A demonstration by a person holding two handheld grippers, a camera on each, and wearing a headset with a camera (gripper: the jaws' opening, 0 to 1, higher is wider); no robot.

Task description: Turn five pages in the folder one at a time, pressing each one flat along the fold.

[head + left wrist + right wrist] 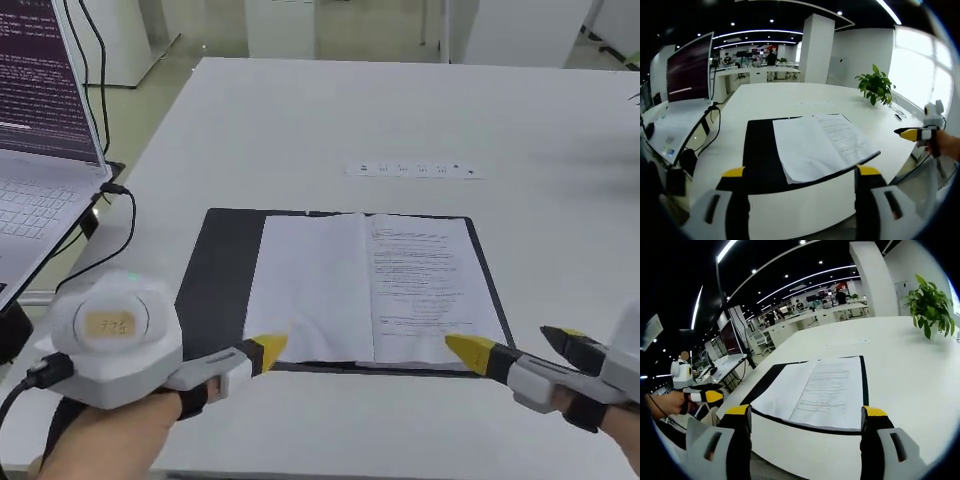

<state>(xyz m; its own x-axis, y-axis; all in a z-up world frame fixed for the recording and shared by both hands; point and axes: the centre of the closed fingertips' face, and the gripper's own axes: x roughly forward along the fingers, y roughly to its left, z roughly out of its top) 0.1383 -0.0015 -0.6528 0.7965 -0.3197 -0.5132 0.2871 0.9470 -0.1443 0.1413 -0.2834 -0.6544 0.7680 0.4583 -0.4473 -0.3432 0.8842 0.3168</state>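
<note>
The broad white surface carried the open black folder near its front edge, with white printed pages lying inside. The left gripper and right gripper hovered just short of it, jaws wide and empty. Too deep a pinch would likely lift several sheets together.

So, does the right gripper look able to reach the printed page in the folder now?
Probably yes: the right gripper is open at the near edge of the folder, and nothing lies between it and the printed page.
</note>
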